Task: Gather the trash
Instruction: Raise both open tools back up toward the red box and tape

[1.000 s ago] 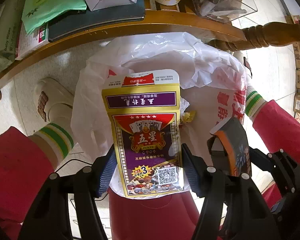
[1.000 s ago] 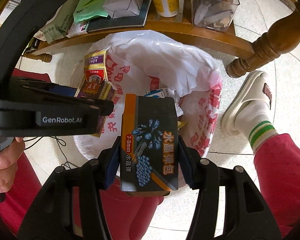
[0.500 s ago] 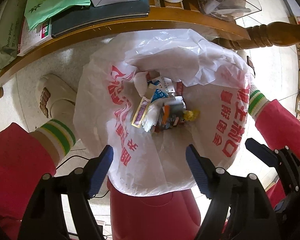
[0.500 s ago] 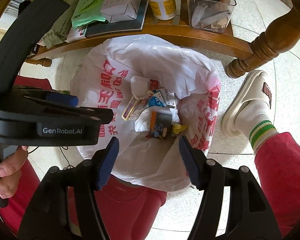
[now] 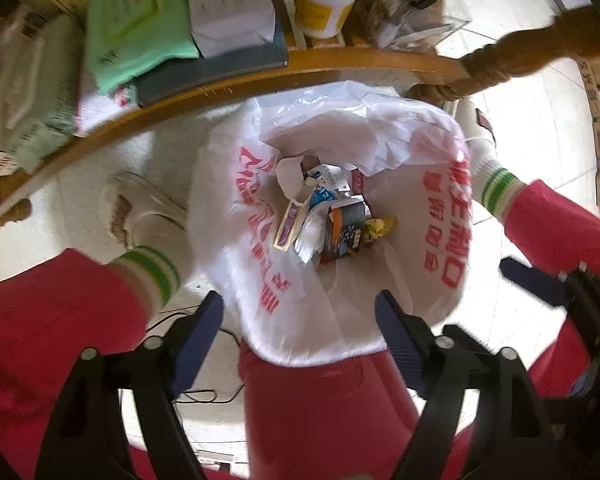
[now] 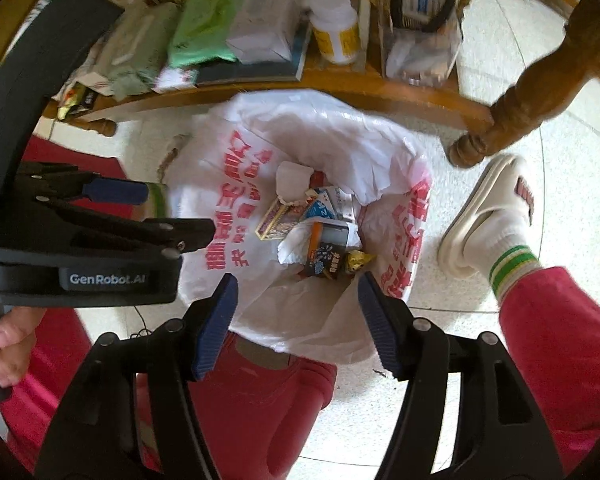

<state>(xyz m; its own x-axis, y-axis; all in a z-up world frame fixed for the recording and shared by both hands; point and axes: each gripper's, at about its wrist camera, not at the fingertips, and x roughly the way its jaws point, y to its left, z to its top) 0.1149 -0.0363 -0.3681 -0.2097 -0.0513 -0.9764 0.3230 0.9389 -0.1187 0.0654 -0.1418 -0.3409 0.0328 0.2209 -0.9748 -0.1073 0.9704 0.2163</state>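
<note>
Trash — the purple card box [image 5: 290, 227] and dark box [image 5: 346, 232] you held a second ago — lies in the bag [image 5: 260, 240] ahead of both tongs, left [image 5: 299, 328] and right [image 6: 296, 320] released; fetch more.

Ahead of your grippers, a curved wooden shelf [image 5: 260, 76] carries a green packet [image 5: 136, 24], a white box [image 5: 230, 4] on a dark book [image 5: 216, 70], a yellow-labelled bottle [image 6: 336, 32] and what looks like a clear plastic container [image 6: 420, 52], beside a turned wooden leg [image 6: 512, 116].
</note>
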